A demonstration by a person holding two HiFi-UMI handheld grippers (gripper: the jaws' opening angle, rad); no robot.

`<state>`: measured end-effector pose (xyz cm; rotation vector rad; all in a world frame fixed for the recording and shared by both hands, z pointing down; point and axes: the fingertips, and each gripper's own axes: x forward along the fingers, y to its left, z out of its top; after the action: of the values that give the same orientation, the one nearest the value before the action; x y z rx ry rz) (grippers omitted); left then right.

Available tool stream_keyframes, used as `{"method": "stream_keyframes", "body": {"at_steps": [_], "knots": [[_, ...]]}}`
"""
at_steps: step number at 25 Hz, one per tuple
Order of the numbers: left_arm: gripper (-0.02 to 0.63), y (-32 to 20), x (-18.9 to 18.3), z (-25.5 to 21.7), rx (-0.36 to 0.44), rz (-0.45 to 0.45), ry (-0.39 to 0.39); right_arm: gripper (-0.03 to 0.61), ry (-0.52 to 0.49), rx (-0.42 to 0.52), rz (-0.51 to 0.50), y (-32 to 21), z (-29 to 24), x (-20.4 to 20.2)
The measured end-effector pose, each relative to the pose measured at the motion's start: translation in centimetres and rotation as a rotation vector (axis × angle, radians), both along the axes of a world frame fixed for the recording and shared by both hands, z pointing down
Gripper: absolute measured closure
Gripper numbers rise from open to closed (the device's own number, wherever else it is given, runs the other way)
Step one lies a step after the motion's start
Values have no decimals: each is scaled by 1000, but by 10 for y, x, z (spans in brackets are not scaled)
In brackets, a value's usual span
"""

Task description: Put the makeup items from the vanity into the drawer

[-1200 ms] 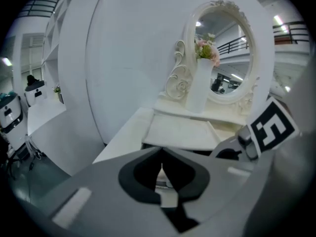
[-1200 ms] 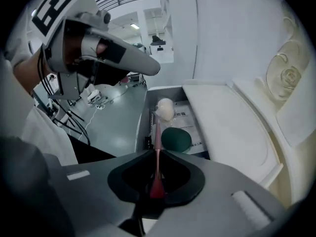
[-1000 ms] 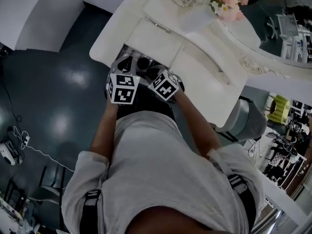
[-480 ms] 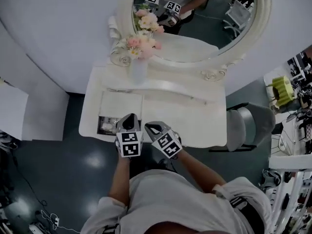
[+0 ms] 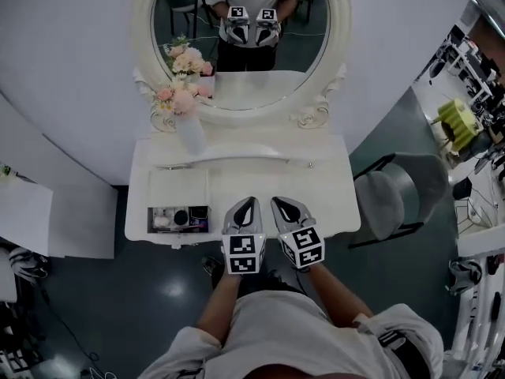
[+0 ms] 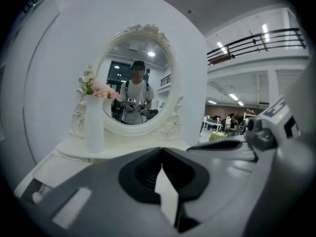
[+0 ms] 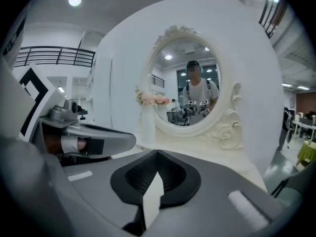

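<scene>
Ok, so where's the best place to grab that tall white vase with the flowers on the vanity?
Probably its plain middle, coming in level from the front. The vase stands upright and slender, so the jaws could close across it; the flowers fill its top, and the mirror frame stands close behind it.

Contents of drawer (image 5: 150,219) too small to identify; person (image 5: 292,338) cut off at bottom edge.

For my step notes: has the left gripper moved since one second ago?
Yes. The left gripper was over the open drawer; now it is to the drawer's right in the head view, above the vanity front edge.
</scene>
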<state>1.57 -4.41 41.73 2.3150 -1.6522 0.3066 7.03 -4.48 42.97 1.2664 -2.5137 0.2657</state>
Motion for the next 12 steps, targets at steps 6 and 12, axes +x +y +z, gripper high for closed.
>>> {"method": "stream_keyframes", "body": {"at_steps": [6, 12], "knots": [[611, 12, 56, -34, 112, 44, -10, 580, -121, 48, 66, 14, -28, 53], [611, 29, 89, -46, 169, 57, 20, 580, -159, 84, 68, 31, -42, 80]]}}
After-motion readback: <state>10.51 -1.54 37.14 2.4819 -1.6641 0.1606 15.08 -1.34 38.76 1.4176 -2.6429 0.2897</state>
